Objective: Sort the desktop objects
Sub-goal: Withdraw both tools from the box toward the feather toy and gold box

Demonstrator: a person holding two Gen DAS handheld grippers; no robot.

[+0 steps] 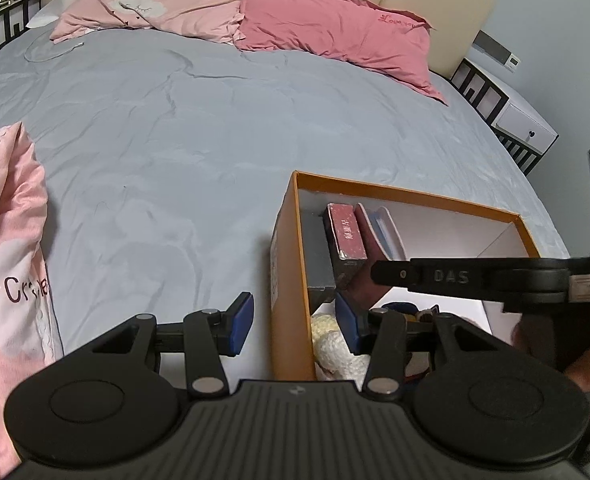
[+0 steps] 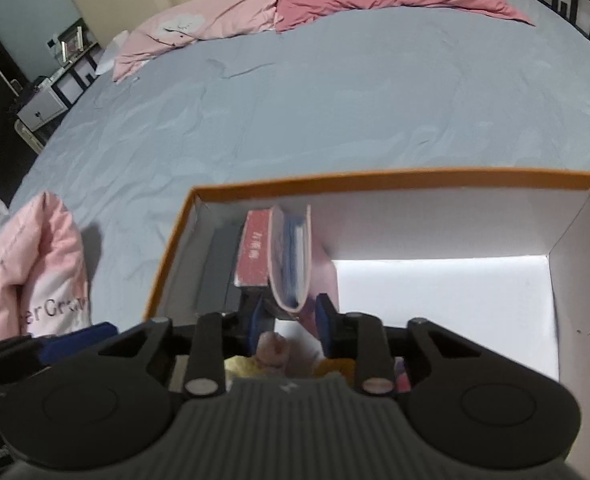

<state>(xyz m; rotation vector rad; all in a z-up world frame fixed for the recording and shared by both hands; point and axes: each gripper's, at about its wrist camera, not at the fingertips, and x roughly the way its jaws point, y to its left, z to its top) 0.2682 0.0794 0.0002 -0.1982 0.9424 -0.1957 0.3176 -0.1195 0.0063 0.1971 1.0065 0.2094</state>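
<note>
Pink book point(image 2: 291, 256) upright in box point(image 2: 375, 178), spine toward right claw point(image 2: 289, 320) (open, straddling it); left claw point(image 1: 295, 322) open.

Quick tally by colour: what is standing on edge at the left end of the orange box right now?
Grey: 1, the grey box
Red: 1, the red box
Pink and blue: 1, the pink-and-blue case
Total: 3, packed side by side in the orange box. The soft items at its near end are too hidden to count.
</note>
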